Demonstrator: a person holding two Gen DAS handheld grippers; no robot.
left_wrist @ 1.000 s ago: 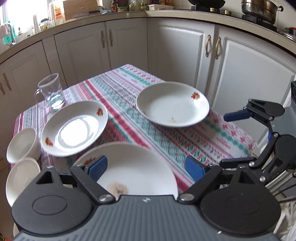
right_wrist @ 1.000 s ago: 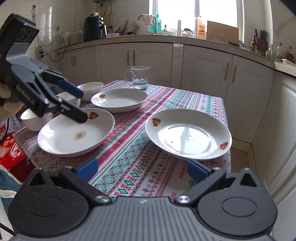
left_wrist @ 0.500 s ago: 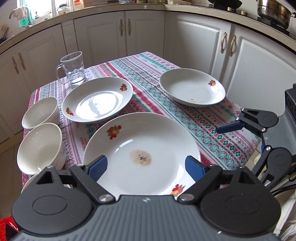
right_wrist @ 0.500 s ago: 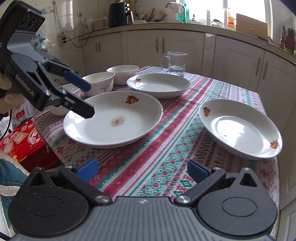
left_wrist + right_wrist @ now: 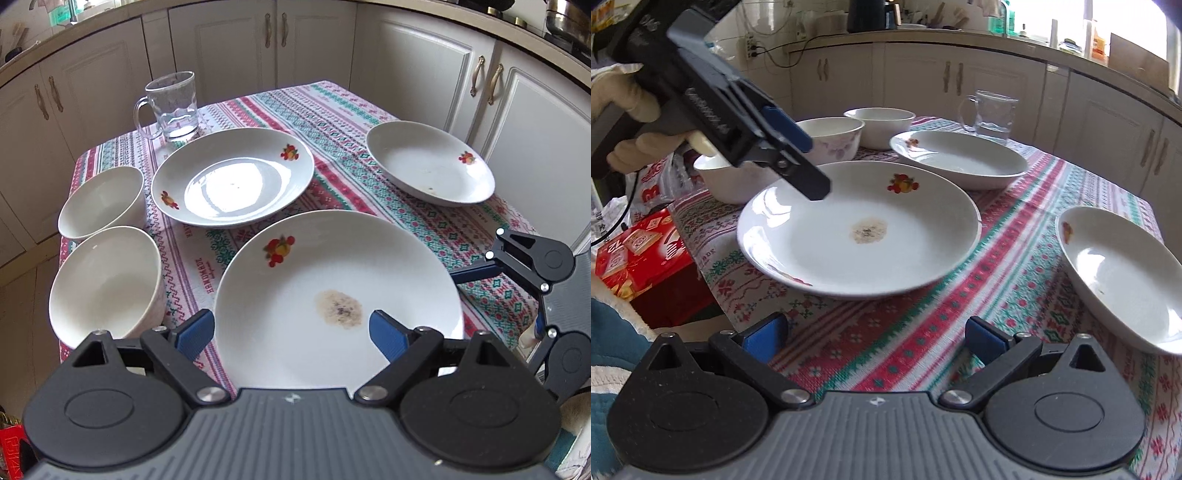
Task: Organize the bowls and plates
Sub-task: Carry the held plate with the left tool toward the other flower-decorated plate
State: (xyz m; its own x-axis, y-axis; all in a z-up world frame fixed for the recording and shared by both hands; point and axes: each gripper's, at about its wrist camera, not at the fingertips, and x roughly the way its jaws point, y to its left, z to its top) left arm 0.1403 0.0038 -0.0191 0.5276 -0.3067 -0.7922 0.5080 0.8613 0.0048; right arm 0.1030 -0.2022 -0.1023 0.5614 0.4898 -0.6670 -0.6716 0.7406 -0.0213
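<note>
Hovering left gripper (image 5: 290, 328) gapes over stained plate (image 5: 338, 299).

White plates (image 5: 338, 295) with red-yellow fruit motifs, plain white bowls (image 5: 103, 284), red-green-white patterned tablecloth (image 5: 332, 122), red box (image 5: 642, 251)

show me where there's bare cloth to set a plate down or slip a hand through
The widest bare tablecloth runs as a strip between the middle plate and the far right plate, out to the far corner. The left side is crowded: two bowls and the glass mug crowd that plate, with narrow gaps.
</note>
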